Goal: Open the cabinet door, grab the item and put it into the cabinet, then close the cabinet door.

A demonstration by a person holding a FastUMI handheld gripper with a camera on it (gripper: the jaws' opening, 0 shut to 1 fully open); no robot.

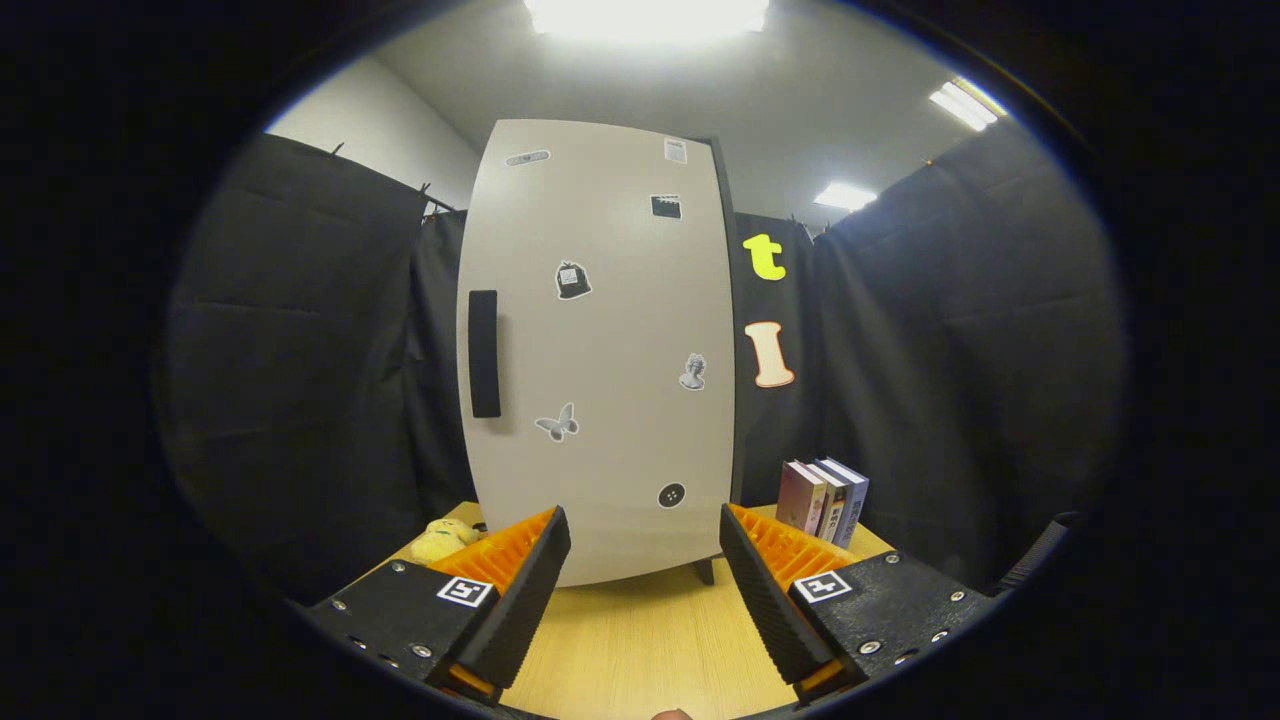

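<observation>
Writing: none legible. The cabinet door [600,340] carries small stickers (a butterfly, a bust, a button, a bag shape, a clapperboard, two pale tags near the top); any print on them is too small to make out. The book spines are unreadable as well.
Cabinet: stands upright on the desk [650,640], just beyond the fingers, long axis vertical. Door shut, facing the camera.
Handle [484,353]: dark vertical bar near the door's left edge, long axis up and down.
Cabinet hidden parts: interior concealed behind the shut door; one short leg shows under the lower right corner, the other supports are covered.
Item: a yellow plush toy [445,540] lies on the desk beside the cabinet's lower left corner, beyond the left finger. That finger covers part of it, so its shape and heading cannot be told.
Books [823,500]: three, standing upright on the desk right of the cabinet, beyond the right finger, leaning slightly.
Tool [645,580]: fingers spread wide apart, nothing between them but bare desk; they touch no object.
</observation>
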